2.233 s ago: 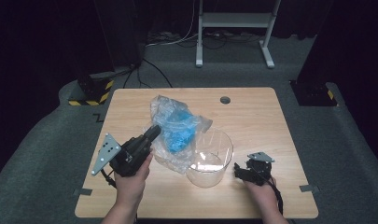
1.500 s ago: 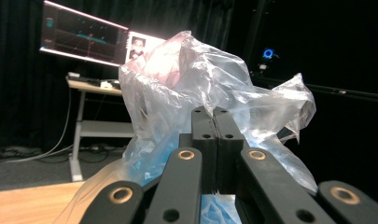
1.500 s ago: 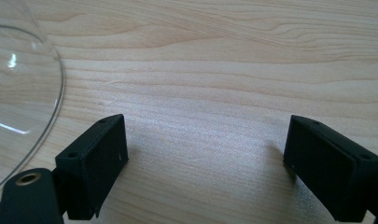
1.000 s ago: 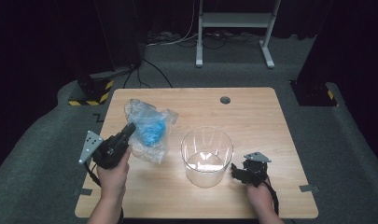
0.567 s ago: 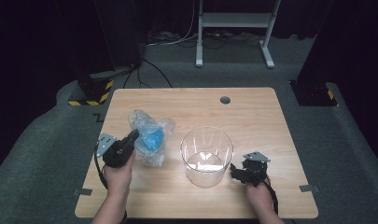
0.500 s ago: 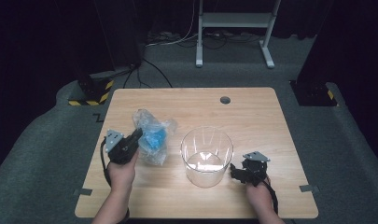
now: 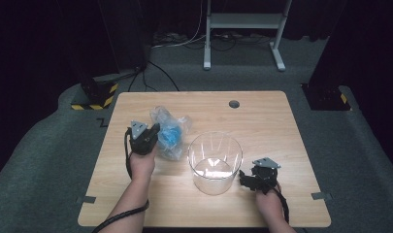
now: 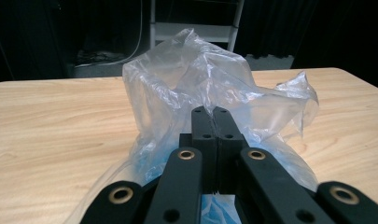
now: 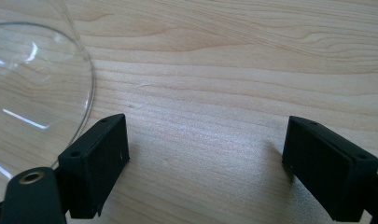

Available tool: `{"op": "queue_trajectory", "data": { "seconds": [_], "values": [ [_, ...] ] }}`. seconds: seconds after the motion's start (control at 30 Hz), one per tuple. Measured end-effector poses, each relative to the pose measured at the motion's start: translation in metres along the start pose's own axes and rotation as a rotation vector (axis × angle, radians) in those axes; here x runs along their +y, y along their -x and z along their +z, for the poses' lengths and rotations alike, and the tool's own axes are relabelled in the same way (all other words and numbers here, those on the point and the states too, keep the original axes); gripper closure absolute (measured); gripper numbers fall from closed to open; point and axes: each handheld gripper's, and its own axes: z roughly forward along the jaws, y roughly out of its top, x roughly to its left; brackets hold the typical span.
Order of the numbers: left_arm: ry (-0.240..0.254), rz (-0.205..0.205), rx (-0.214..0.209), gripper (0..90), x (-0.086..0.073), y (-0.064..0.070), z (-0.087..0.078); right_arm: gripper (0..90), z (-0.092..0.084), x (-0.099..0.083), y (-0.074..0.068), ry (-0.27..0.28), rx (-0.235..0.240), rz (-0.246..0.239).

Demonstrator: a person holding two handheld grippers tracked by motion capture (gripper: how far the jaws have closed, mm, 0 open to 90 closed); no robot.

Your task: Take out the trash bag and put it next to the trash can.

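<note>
A crumpled clear plastic bag (image 7: pixel 173 130) with something blue inside lies on the left half of the wooden table (image 7: pixel 267 126). My left gripper (image 7: pixel 154 131) is at the bag's left side. In the left gripper view, the black jaws (image 8: pixel 215 114) are pressed together on the bag's film (image 8: pixel 191 70). A clear round container (image 7: pixel 215 162) stands upright in the middle of the table. My right gripper (image 7: pixel 246 177) rests on the table just right of its base. It is open in the right gripper view (image 9: pixel 205 158), with bare wood between the jaws and the container's wall (image 9: pixel 60 70) at the left.
A round cable hole (image 7: pixel 234 104) sits near the table's far edge. Beyond the table are a white stand's feet (image 7: pixel 242 29) and a black box with yellow stripes (image 7: pixel 94 93) on the grey floor. Bare wood lies right of the container.
My left gripper carried the bag from beside the container to the left, then a little back to the right and forward. The right gripper and container stayed put.
</note>
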Motion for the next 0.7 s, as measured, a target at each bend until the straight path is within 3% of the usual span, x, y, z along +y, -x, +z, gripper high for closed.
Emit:
{"op": "queue_trajectory", "data": {
  "seconds": [0.1, 0.2, 0.47, 0.7],
  "values": [
    [-0.008, 0.007, 0.007, 89.4, -0.002, 0.004, 0.009, 14.1, 0.000, 0.000, 0.000, 0.000, 0.004, -0.006],
    [-0.056, 0.021, 0.008, 89.3, -0.010, 0.007, 0.024, 14.1, 0.000, 0.000, 0.000, -0.001, 0.007, -0.006],
    [-0.103, -0.007, -0.026, 88.1, -0.025, 0.015, 0.038, 14.0, 0.000, 0.000, -0.002, -0.001, 0.016, -0.009],
    [-0.124, -0.022, -0.052, 80.7, -0.022, 0.022, 0.041, 14.0, 0.000, 0.000, -0.002, -0.002, 0.021, -0.014]
  ]
}}
